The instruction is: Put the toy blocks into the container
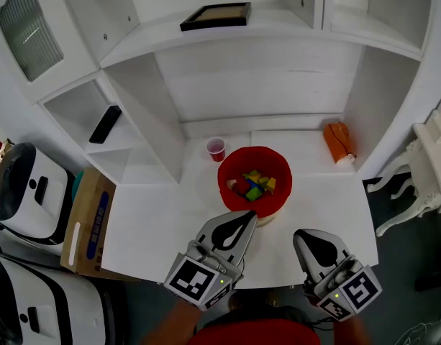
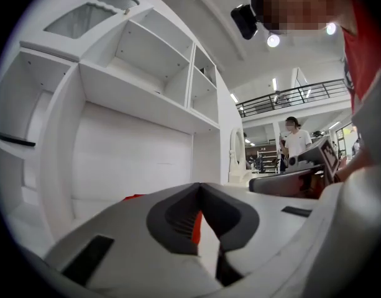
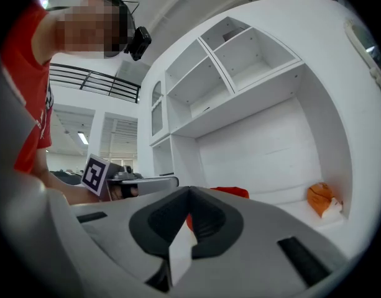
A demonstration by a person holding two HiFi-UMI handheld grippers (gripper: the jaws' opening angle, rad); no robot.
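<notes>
Your left claw (image 1: 246,215) hung closed and empty at the near rim of the red container (image 1: 231,165), toy blocks (image 1: 254,184) inside. Your right claw (image 1: 301,236), near that container, was closed too.

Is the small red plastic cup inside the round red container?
No, the small red cup stands on the tabletop, outside the round red container.

Small red plastic cup (image 1: 216,148) stands upright at the back of the white tabletop (image 1: 155,228) — a crumpled orange bundle (image 1: 338,141) sits in the right corner. Up top, a black-framed picture (image 1: 216,16) lies flat; a brown cardboard box (image 1: 87,221) sits left of the tabletop.
</notes>
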